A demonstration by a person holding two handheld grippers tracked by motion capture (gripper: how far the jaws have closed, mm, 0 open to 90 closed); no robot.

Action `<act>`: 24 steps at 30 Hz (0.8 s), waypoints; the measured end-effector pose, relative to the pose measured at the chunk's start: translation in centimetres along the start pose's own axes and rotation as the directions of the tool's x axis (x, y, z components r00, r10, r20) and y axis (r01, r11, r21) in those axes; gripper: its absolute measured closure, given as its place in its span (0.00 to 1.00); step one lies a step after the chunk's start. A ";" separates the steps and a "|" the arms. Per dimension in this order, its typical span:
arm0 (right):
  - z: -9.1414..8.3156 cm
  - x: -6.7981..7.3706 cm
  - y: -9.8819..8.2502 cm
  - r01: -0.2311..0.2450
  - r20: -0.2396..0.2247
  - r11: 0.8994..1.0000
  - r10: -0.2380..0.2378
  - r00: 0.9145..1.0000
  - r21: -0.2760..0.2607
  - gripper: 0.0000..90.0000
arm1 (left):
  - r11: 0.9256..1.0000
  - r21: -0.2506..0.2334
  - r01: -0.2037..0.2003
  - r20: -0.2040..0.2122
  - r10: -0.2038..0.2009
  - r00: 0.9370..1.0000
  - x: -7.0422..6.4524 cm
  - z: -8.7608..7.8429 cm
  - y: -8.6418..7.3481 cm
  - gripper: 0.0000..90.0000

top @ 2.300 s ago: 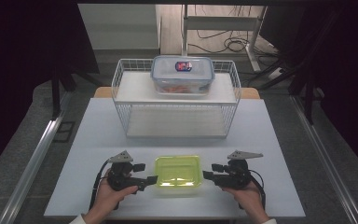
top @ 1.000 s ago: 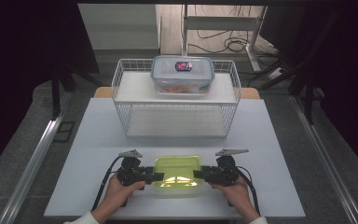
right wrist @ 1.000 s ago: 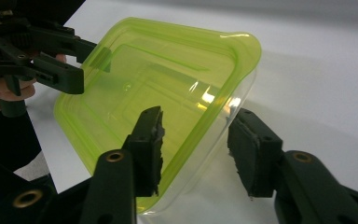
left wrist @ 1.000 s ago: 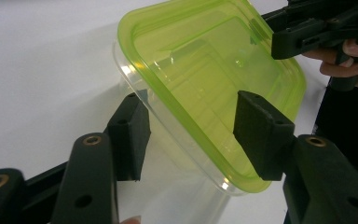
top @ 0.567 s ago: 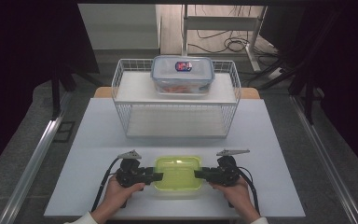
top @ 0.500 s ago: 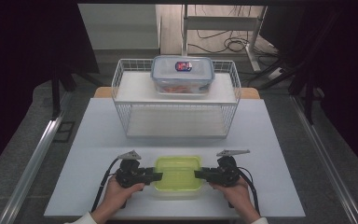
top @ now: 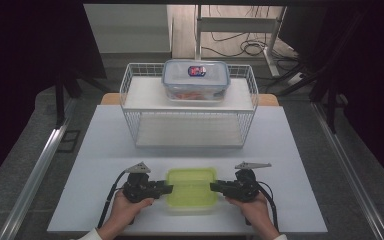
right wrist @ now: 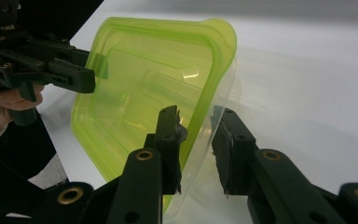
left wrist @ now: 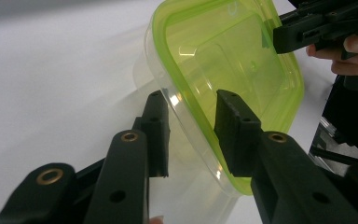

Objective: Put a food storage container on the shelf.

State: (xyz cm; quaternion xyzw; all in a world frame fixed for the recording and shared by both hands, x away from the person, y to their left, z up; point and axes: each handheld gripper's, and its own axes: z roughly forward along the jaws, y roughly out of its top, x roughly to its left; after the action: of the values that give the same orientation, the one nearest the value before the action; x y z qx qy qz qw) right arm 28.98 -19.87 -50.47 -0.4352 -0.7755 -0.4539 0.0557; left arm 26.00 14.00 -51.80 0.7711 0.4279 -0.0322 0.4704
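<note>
High view: a white table [top: 80, 150] takes up the middle of the frame. At lower centre sits a clear container with a lime-green lid [top: 192, 187], between the two grippers.

Left gripper [top: 166, 189], lower left of centre, is held in a hand [top: 122, 210] coming up from the bottom edge. Its jaws point right and straddle the container's left edge. Left gripper view: one jaw sits above the green lid rim, the other below on the clear wall side, with the rim between them. The jaws have just been closing. A thin gap seems to remain beside the lower jaw; firm pinch cannot be confirmed.

Right gripper [top: 214, 187], lower right of centre, is held in the other hand [top: 252, 210]. Its jaws point left at the container's right edge. Right gripper view: the rim runs between the jaws, one pad against the green lid, the other close to the clear wall. These jaws too have just been closing. Full grip is not certain.

Upper centre: a white wire rack [top: 130, 95] stands on the table's far half. On its top shelf rests a clear lidded box [top: 195, 80] with a dark label; reddish contents, not identifiable.
</note>
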 end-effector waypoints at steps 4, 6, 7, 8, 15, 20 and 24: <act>-0.2 0.2 -0.1 0.001 0.015 1.000 -0.001 1.000 -0.021 0.84 | 1.000 -0.008 -0.005 0.000 0.005 1.000 -0.2 -0.1 -0.1 0.77; -0.3 0.2 -0.1 -0.004 0.017 1.000 0.004 1.000 -0.027 0.85 | 1.000 -0.009 -0.006 0.001 0.006 1.000 -0.3 -0.1 -0.1 0.77; -0.4 0.3 -0.1 -0.007 0.018 0.999 0.008 1.000 -0.033 0.86 | 1.000 -0.011 -0.007 0.000 0.007 1.000 -0.3 -0.1 -0.1 0.78; -0.5 0.3 -0.1 -0.008 0.017 0.999 0.009 1.000 -0.038 0.87 | 1.000 -0.013 -0.009 -0.001 0.009 1.000 -0.4 -0.2 -0.1 0.79; -0.6 0.6 -0.3 0.024 0.033 0.999 -0.022 0.999 -0.046 0.89 | 1.000 -0.016 -0.004 -0.003 0.003 1.000 -0.4 -0.2 -0.1 0.83; -0.6 0.9 -0.3 0.051 0.047 0.998 -0.049 0.998 -0.044 0.89 | 1.000 -0.027 -0.012 -0.017 0.011 1.000 -0.4 -0.4 -0.1 0.84; -0.6 1.1 -0.3 0.060 0.047 0.997 -0.058 0.997 -0.046 0.89 | 0.999 -0.044 -0.015 -0.015 0.014 1.000 -0.5 -0.7 0.0 0.85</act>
State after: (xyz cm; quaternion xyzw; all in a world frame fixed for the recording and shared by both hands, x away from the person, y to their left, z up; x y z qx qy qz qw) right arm 27.89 -19.69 -49.84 -0.4236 -0.7780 -0.4638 0.0143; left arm 25.45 14.28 -51.18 0.7638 0.4265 -0.0137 0.4843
